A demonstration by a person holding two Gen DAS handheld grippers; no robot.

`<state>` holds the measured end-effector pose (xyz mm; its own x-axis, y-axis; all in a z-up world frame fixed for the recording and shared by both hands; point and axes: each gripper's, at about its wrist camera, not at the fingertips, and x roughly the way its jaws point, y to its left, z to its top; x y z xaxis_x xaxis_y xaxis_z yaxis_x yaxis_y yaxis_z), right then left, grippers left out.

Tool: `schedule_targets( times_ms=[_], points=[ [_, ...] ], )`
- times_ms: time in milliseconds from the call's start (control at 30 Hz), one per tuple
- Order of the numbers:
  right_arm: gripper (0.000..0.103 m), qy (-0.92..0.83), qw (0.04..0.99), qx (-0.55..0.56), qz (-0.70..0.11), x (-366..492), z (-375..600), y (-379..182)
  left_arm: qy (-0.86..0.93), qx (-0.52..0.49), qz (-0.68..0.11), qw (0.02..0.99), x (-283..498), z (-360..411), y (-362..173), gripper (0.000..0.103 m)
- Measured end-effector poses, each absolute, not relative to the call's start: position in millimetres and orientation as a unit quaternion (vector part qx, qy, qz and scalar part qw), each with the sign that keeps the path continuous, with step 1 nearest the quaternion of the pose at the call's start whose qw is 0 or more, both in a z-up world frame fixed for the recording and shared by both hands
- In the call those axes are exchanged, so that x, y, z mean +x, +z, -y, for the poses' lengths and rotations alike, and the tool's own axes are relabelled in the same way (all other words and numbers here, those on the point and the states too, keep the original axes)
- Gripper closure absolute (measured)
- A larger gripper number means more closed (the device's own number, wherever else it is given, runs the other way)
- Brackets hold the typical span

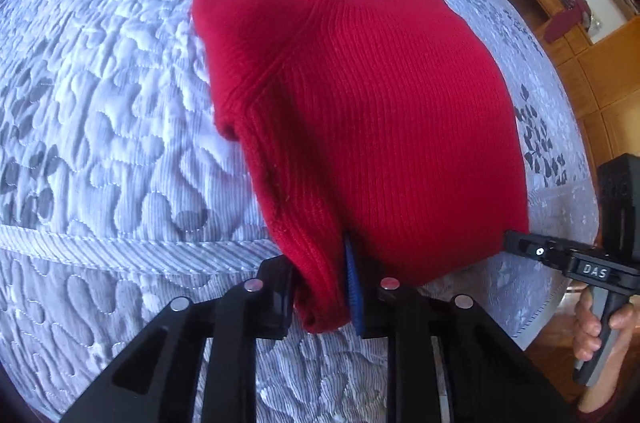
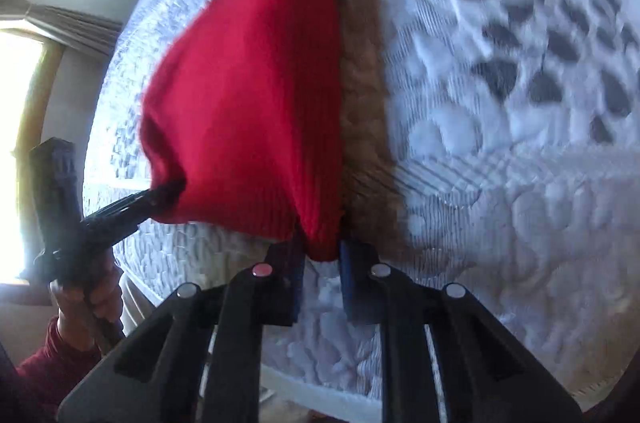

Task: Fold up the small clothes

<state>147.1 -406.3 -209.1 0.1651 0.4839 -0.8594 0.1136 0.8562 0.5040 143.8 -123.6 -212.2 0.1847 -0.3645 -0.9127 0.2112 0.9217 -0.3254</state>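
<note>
A red knitted garment hangs stretched between both grippers above a quilted bedspread. My left gripper is shut on its near left corner. My right gripper is shut on the other near corner of the red garment. In the left wrist view the right gripper shows at the garment's right corner. In the right wrist view the left gripper shows at its left corner. The right wrist view is blurred, and the garment's shadow falls on the bed beside it.
The bedspread is white and grey with a leaf pattern. Wooden shelves and cabinets stand beyond the bed's far right. A bright window and a curtain lie to the left in the right wrist view.
</note>
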Motion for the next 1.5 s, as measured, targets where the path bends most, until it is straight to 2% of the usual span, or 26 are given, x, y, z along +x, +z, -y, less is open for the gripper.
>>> schedule_targets(
  times_ms=[133,267,400,467,633,767,833,867,900,967,1100,1133,1500],
  points=[
    [0.086,0.128,0.733,0.233,-0.625,142.5,406.2,-204.7,-0.195,-0.078,-0.600,0.772,142.5,118.2,-210.6,0.077],
    [0.075,0.123,0.743,0.224,-0.619,131.2,407.9,-191.4,-0.190,-0.074,-0.597,0.776,135.3,111.5,-202.5,0.072],
    [0.075,0.111,0.768,0.195,-0.599,124.1,403.0,-170.0,-0.187,-0.077,-0.590,0.782,126.7,97.4,-192.8,0.071],
    [0.071,0.108,0.774,0.191,-0.593,125.1,402.1,-165.7,-0.185,-0.071,-0.585,0.786,125.9,93.8,-190.9,0.070],
    [0.070,0.079,0.765,0.155,-0.620,138.7,391.3,-187.9,-0.176,-0.054,-0.587,0.788,127.4,102.4,-203.0,0.061],
    [0.068,0.074,0.760,0.171,-0.623,139.6,394.0,-197.2,-0.179,-0.042,-0.585,0.790,128.0,108.1,-202.0,0.060],
    [0.068,0.073,0.765,0.177,-0.615,134.9,397.4,-188.6,-0.168,-0.031,-0.582,0.795,126.0,107.5,-196.0,0.051],
    [0.067,0.074,0.769,0.174,-0.610,130.6,397.6,-181.8,-0.163,-0.026,-0.580,0.797,125.1,106.7,-193.1,0.050],
    [0.064,0.074,0.772,0.171,-0.607,127.2,398.9,-176.1,-0.159,-0.021,-0.578,0.800,122.6,105.1,-188.4,0.049],
    [0.042,0.067,0.783,0.163,-0.596,118.8,399.5,-162.5,-0.154,-0.017,-0.575,0.803,118.1,103.9,-181.3,0.047],
    [0.023,0.060,0.800,0.151,-0.577,100.2,395.1,-132.7,-0.134,-0.011,-0.556,0.820,100.2,98.0,-158.6,0.032],
    [0.017,0.060,0.804,0.151,-0.571,95.2,394.0,-126.0,-0.128,-0.008,-0.548,0.826,94.1,97.9,-150.7,0.031],
    [0.005,0.027,0.830,0.112,-0.546,63.2,369.4,-85.1,-0.097,0.033,-0.512,0.853,56.2,101.1,-97.8,0.027]
  ],
)
